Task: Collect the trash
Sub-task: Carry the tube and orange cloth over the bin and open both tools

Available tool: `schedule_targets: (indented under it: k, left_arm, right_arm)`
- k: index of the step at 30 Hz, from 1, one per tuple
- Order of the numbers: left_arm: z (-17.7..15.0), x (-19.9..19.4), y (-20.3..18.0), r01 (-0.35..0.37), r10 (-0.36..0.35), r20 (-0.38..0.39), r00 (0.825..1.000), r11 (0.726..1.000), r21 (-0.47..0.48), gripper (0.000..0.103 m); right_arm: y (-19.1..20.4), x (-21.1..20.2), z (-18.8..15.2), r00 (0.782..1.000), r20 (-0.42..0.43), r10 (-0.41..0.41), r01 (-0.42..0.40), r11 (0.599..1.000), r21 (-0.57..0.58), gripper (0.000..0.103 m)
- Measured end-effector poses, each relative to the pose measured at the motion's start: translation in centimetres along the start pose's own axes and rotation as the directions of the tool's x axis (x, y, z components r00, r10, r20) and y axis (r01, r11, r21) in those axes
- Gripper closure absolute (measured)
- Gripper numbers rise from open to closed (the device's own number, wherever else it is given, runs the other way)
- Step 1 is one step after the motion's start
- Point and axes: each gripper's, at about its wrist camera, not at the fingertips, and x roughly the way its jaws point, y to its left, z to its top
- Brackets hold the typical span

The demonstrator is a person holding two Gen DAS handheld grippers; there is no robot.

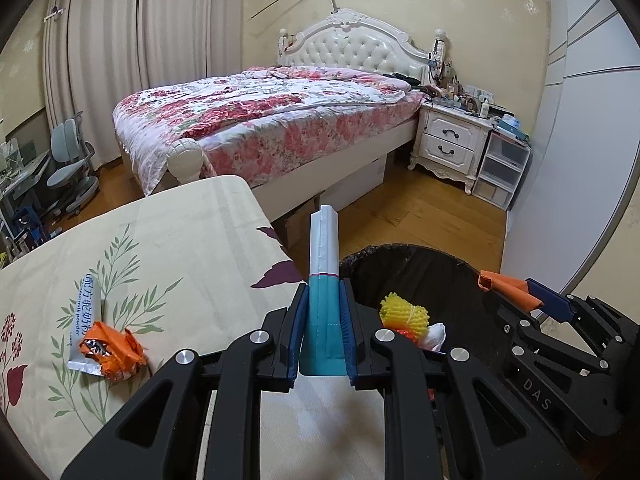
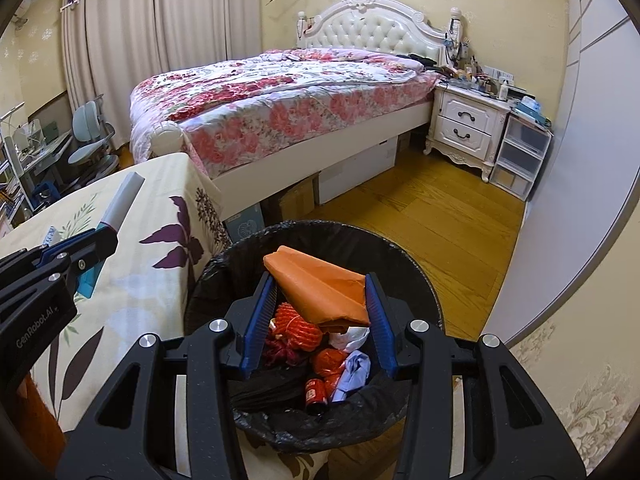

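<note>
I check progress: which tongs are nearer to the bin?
Right. The right tongs hold an orange wrapper above the bin; the left tongs are beside it, over the table edge.

Two tools [image 1: 323, 320] [image 2: 320, 320], one lined bin [image 2: 416, 276], one bed [image 1: 280, 120], one nightstand [image 1: 450, 140], one desk chair [image 1: 70, 164]

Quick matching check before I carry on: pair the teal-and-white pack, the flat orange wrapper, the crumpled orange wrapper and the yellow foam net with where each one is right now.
Things:
1. teal-and-white pack
2. flat orange wrapper
3. crumpled orange wrapper
4. yellow foam net

Places:
A. lying on the table
B. inside the bin
C. clamped in the left gripper
D. between the right gripper's pads, over the bin

Pairs: 1-C, 2-D, 3-A, 4-B
</note>
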Motion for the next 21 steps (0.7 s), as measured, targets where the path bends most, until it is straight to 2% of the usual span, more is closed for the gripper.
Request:
schedule_targets:
  k: [17, 21]
  left_arm:
    - [0.5, 4.1, -2.5, 0.007, -0.004, -0.061, 0.998, 0.998, 0.055, 0.083]
    - [0.4, 4.4, -2.7, 0.007, -0.003, -0.070, 0.998, 0.998, 0.059, 0.070]
  right_arm:
    - [-2.0, 3.0, 0.2, 0.999, -0.037, -0.018, 0.020, 0.999, 0.049, 0.057]
    - [-2.3, 3.0, 0.0, 0.999, -0.038, -0.030, 0.032, 0.998, 0.060, 0.055]
